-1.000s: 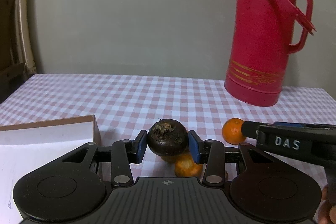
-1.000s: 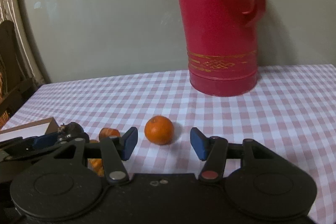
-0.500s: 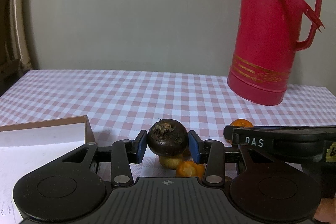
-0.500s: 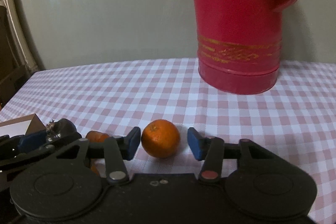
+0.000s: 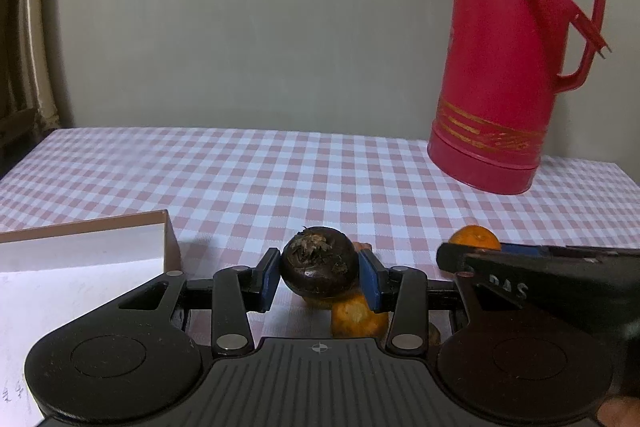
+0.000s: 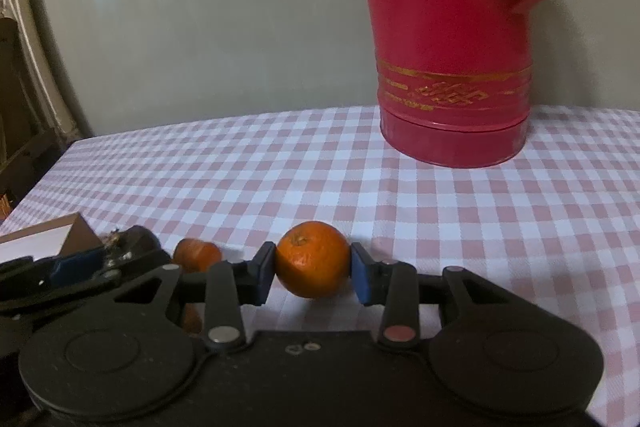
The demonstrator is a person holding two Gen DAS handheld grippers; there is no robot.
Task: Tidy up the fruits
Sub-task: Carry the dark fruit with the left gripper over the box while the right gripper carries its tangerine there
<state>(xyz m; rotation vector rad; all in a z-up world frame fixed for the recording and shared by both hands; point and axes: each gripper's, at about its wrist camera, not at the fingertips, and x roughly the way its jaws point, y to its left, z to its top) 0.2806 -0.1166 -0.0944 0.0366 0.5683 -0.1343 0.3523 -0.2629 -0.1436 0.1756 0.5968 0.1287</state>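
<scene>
My left gripper (image 5: 319,277) is shut on a dark brown round fruit (image 5: 319,267) and holds it just above the checked tablecloth. Small orange fruits (image 5: 356,317) lie under and behind it. My right gripper (image 6: 313,271) is shut on an orange (image 6: 313,259), low over the cloth. The orange also shows in the left wrist view (image 5: 474,238), behind the right gripper's finger. In the right wrist view the left gripper with the dark fruit (image 6: 128,243) is at the left, with a small orange fruit (image 6: 197,254) beside it.
A tall red thermos jug (image 5: 516,59) stands at the back right of the table, close ahead in the right wrist view (image 6: 452,35). A brown-edged box with a white inside (image 5: 84,247) sits at the left. A chair stands beyond the table's left edge.
My right gripper has moved forward around the orange and shut on it. My left gripper still holds the dark fruit and has hardly moved.
</scene>
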